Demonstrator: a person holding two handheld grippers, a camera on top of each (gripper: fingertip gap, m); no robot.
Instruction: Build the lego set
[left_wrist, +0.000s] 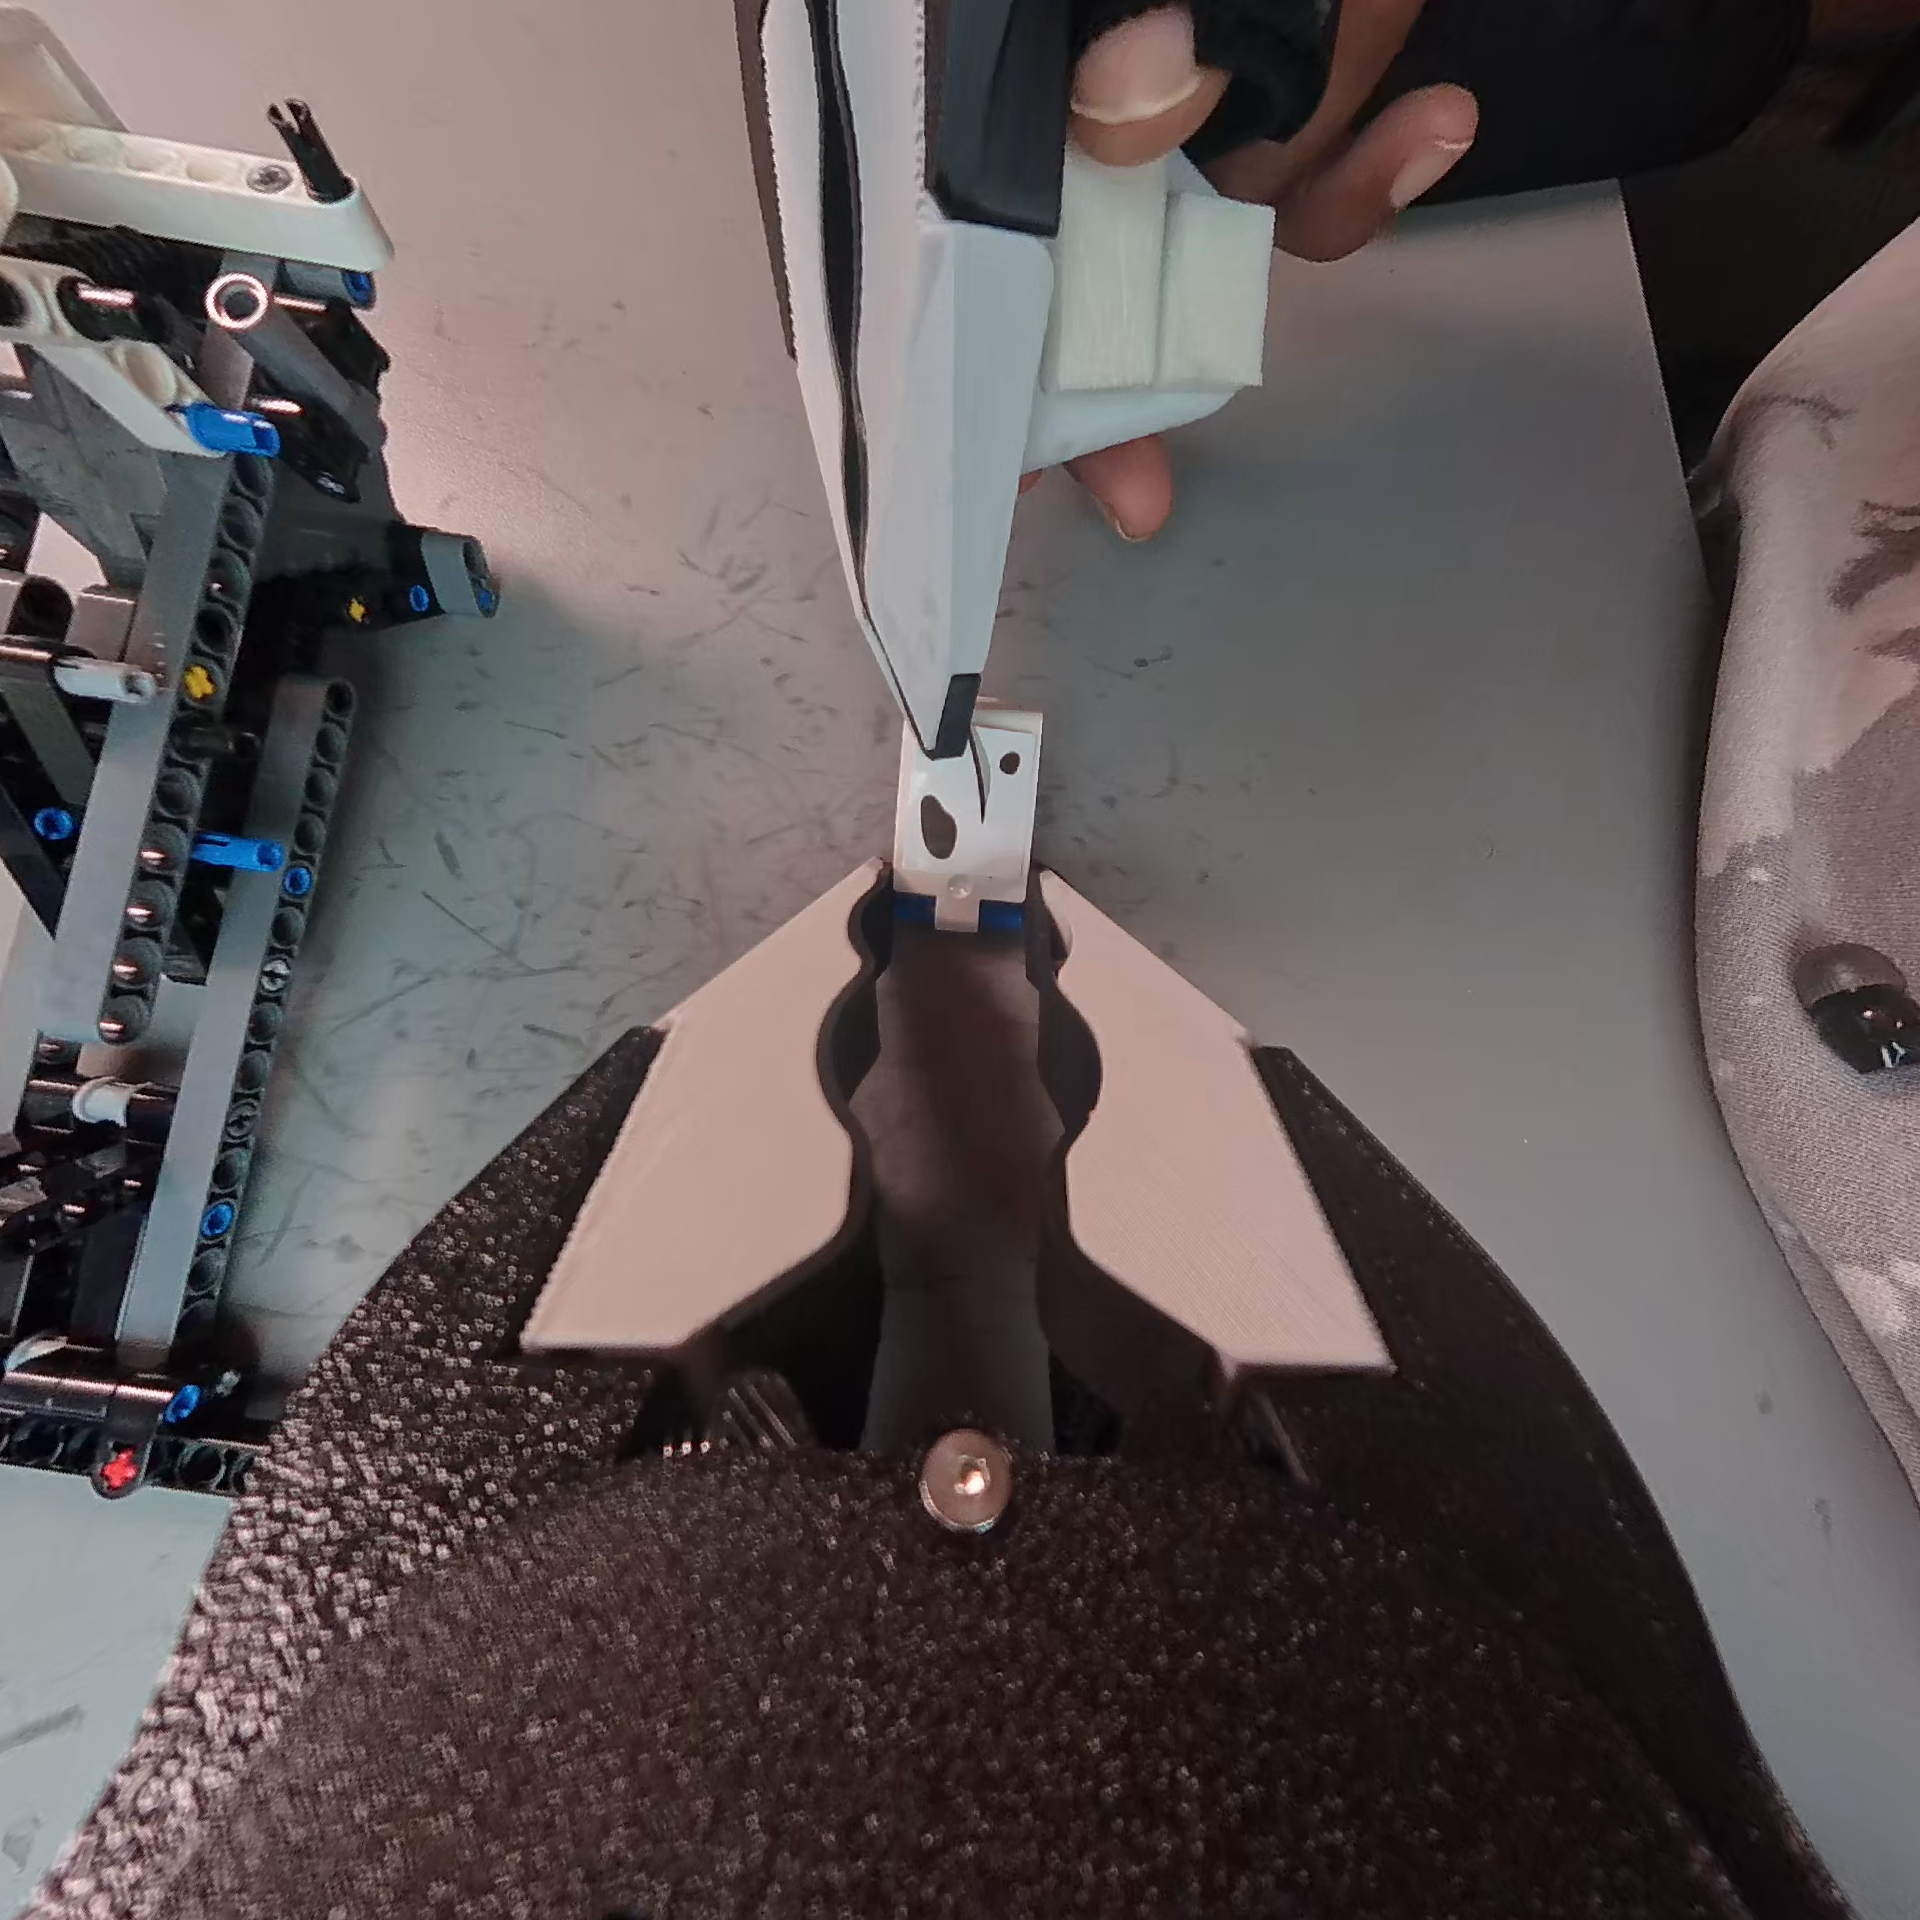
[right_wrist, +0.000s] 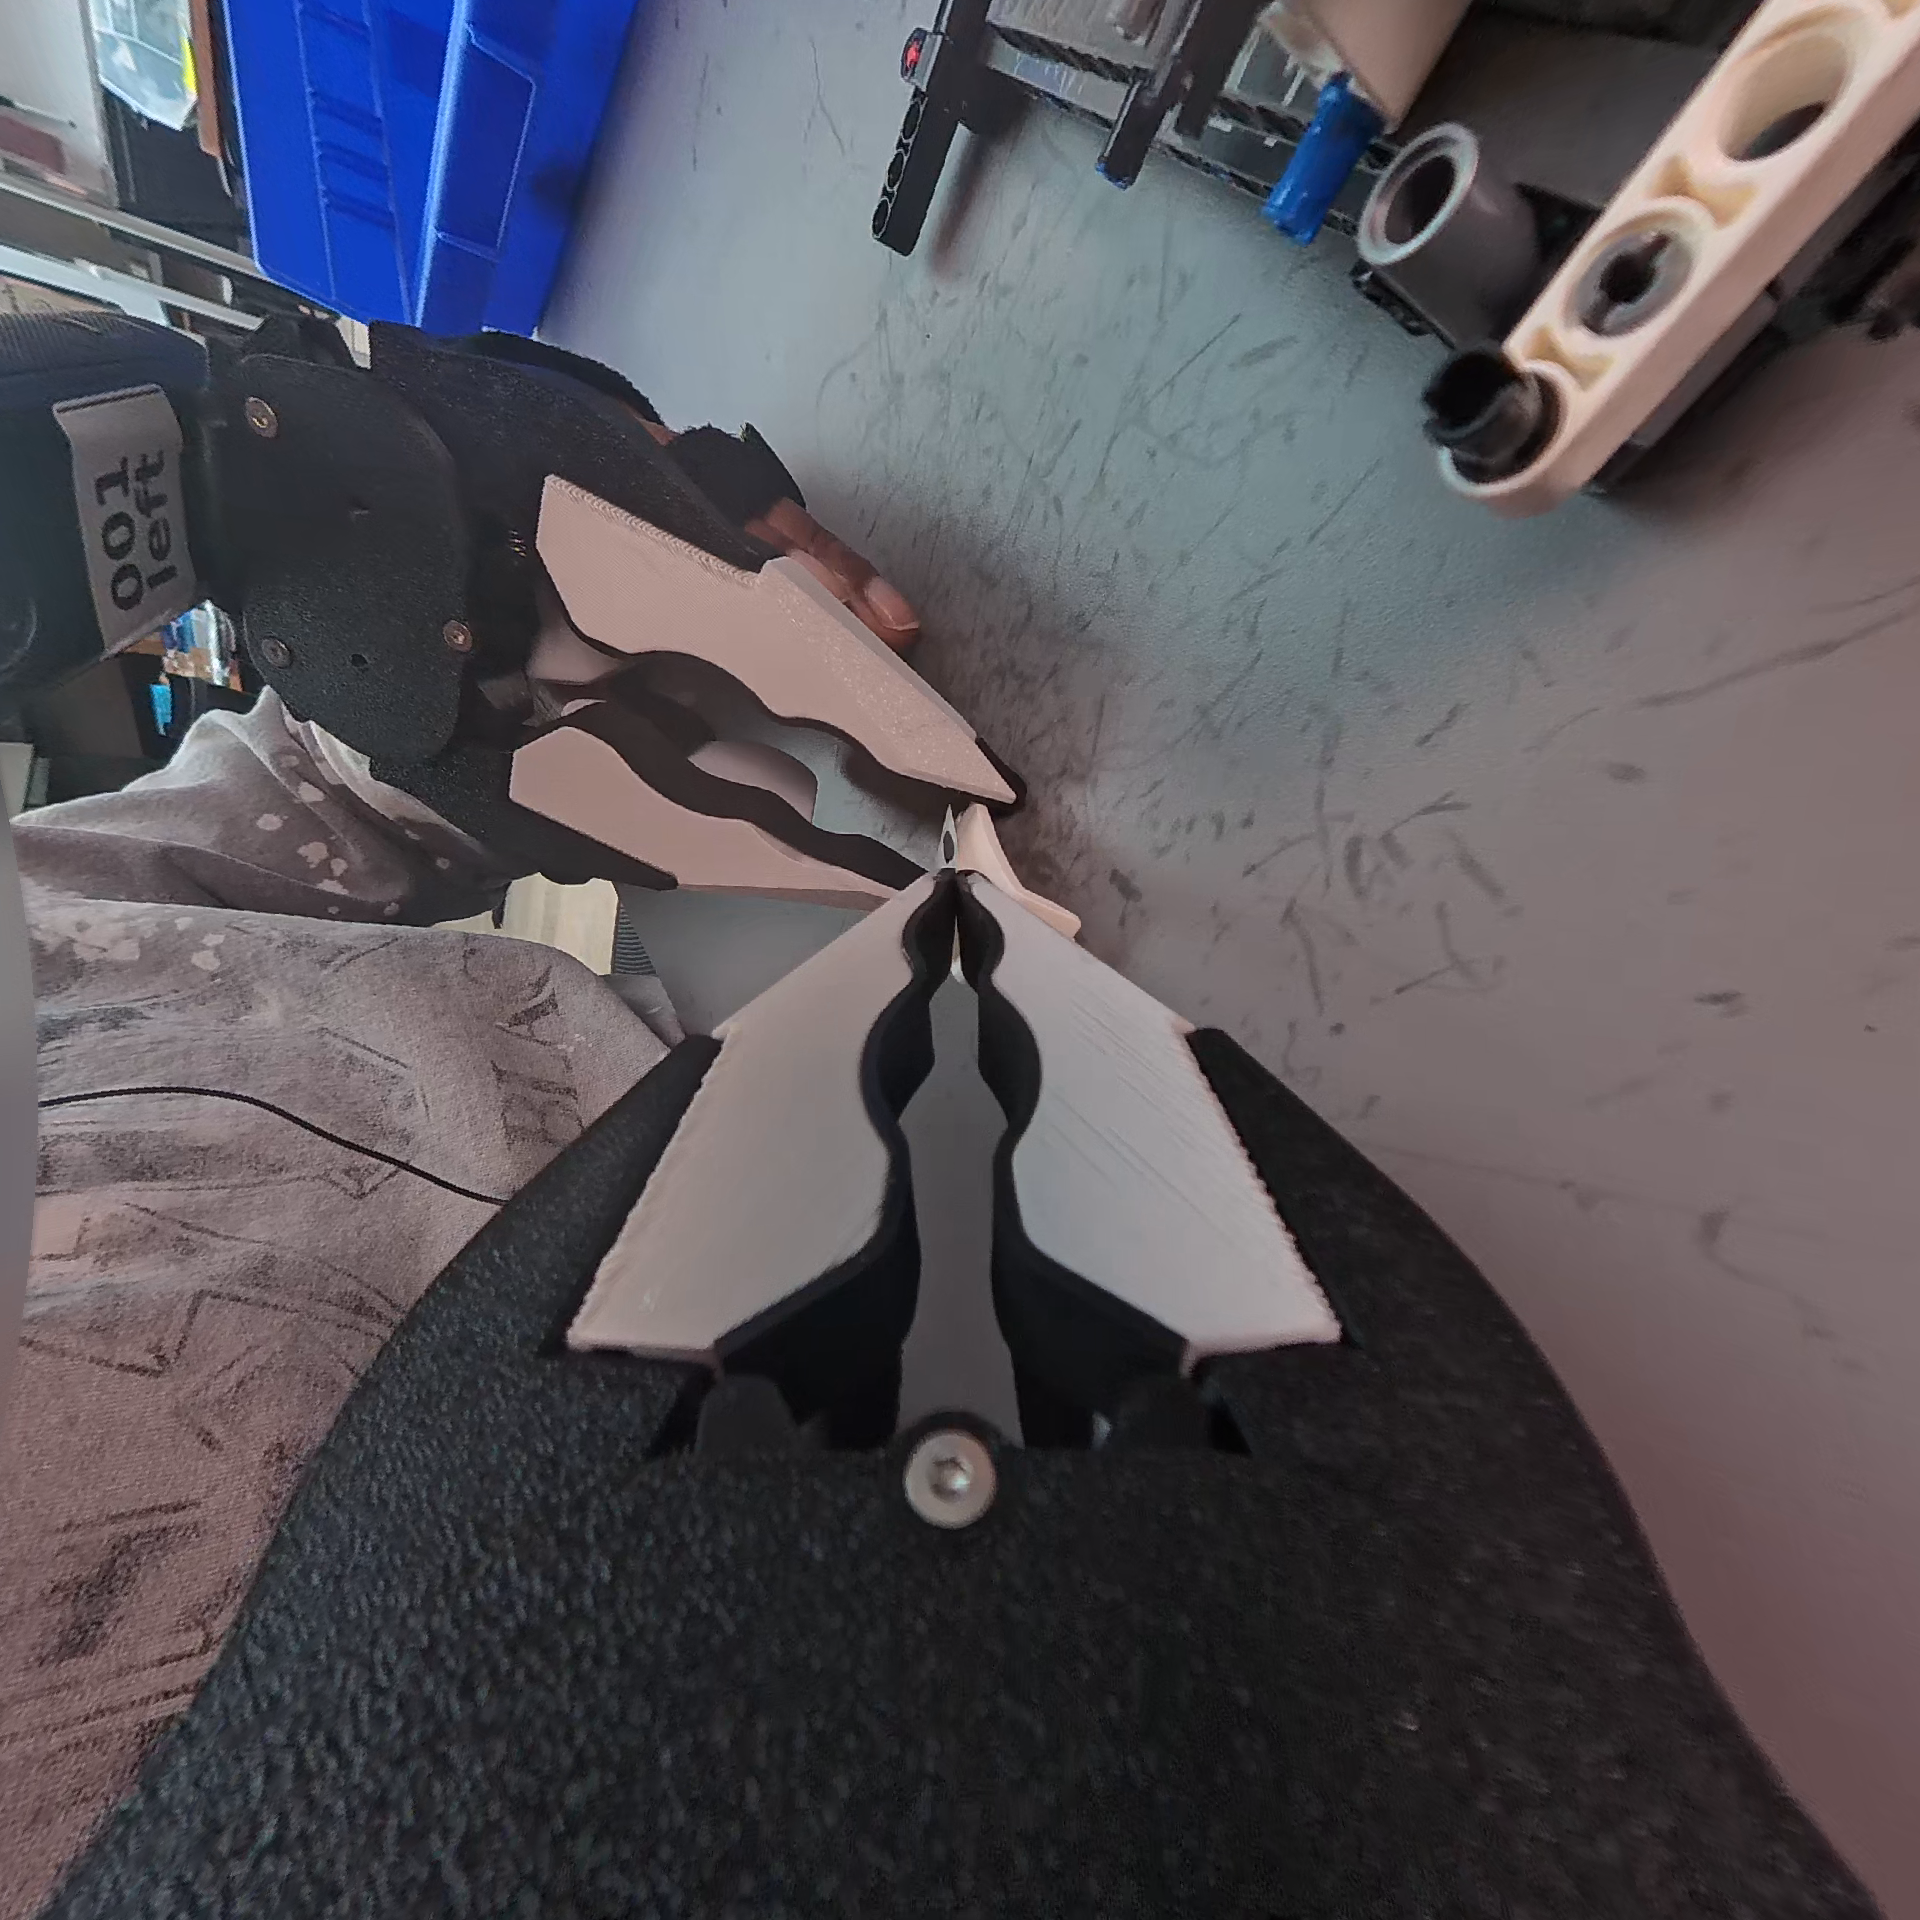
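Scratched grey table (left_wrist: 1351, 727), partly built lego model (left_wrist: 177, 727) at its left edge. Left wrist view: left gripper (left_wrist: 961, 904) is clamped on a small white piece (left_wrist: 966, 810) with blue pins (left_wrist: 909, 912), held at the pin end; right gripper (left_wrist: 951, 717) pinches its far edge. Right wrist view: right gripper (right_wrist: 954, 881) closed on that piece's thin edge (right_wrist: 982, 847), left gripper (right_wrist: 935, 842) meeting it, blue bin (right_wrist: 384, 156) behind. Piece looks light, stiff, slick plastic; best gripped on flat faces, not pins, or it may twist out.
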